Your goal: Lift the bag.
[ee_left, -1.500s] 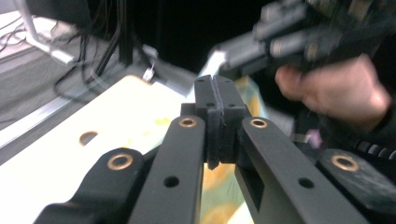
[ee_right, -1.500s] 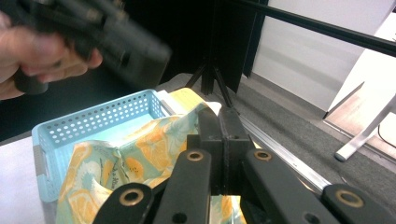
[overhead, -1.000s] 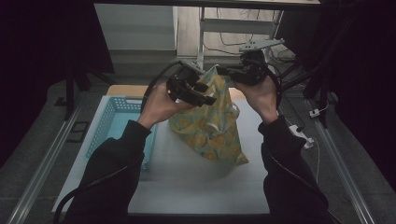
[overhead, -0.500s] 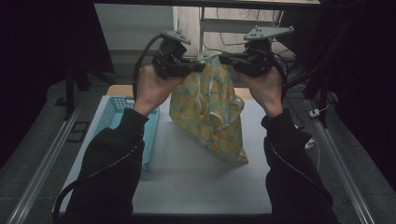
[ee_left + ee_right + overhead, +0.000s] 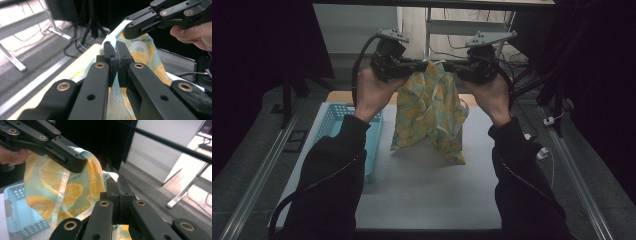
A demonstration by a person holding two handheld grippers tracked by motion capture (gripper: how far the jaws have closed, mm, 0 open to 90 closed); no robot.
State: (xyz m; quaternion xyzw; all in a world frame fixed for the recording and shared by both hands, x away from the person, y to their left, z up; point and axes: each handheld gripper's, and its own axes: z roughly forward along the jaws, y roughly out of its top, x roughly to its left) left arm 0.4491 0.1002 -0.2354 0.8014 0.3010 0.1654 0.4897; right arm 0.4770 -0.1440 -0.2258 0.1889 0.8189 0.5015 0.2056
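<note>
A pale green cloth [image 5: 429, 117] printed with orange slices and edged in white hangs above the table. My left gripper [image 5: 422, 64] is shut on its upper left edge and my right gripper [image 5: 447, 65] is shut on its upper right edge, close beside it. The left gripper view has my left gripper [image 5: 115, 48] pinching a white hem of the cloth [image 5: 146, 53], with the right gripper [image 5: 128, 28] clamped just beyond. From the right gripper view, my right gripper [image 5: 117, 185] presses on the cloth [image 5: 72, 190], and the left gripper [image 5: 77, 162] grips it farther off.
A light blue perforated basket [image 5: 329, 120] stands at the table's left side, partly under the left forearm; it also sits low in the right gripper view as the basket [image 5: 15, 215]. A white mat [image 5: 427, 195] covers the tabletop. Metal rails run along both sides.
Both hands have risen. The left gripper has shut on the cloth's upper edge, and the cloth now hangs more unfolded and higher off the table.
</note>
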